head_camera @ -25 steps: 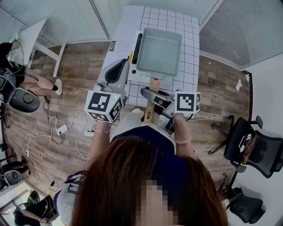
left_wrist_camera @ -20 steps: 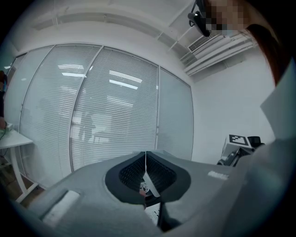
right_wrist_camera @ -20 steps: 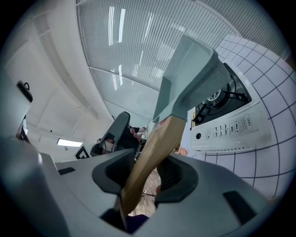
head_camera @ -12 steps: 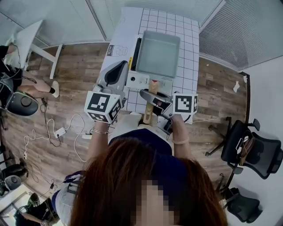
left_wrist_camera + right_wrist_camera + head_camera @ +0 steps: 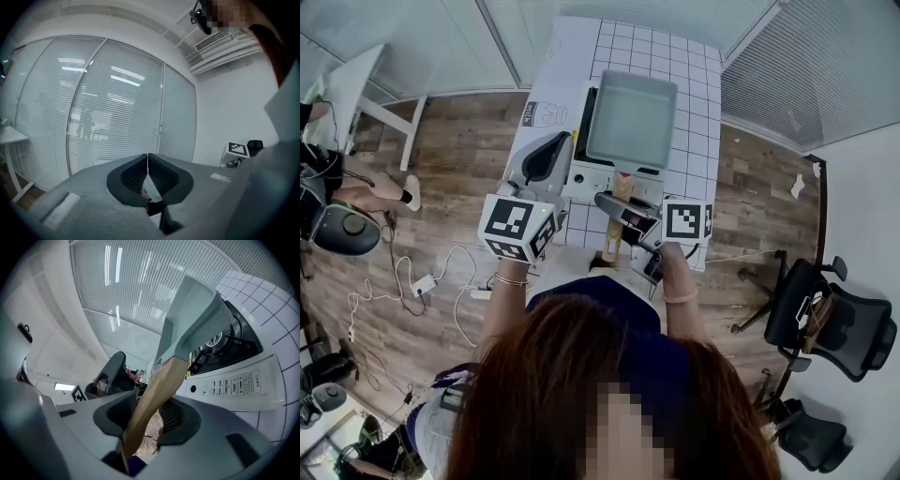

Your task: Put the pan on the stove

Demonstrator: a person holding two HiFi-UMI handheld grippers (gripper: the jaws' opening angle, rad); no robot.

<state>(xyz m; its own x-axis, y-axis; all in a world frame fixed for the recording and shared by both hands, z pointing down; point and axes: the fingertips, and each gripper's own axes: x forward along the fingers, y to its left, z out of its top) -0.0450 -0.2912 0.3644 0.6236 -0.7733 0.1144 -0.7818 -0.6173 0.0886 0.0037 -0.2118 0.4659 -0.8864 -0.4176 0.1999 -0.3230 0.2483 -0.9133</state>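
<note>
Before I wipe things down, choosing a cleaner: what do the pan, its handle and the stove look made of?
Pan: likely coated metal, matte grey-green.
Handle: wood, pale tan, unpainted.
Stove: smooth white body, enamelled metal or plastic, unclear.

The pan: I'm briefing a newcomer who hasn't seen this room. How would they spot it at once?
Find the white gridded table; a white stove sits on it. Over the stove is the pan: square, grey-green, and the only thing with a wooden handle, gripped by the right claw.
</note>
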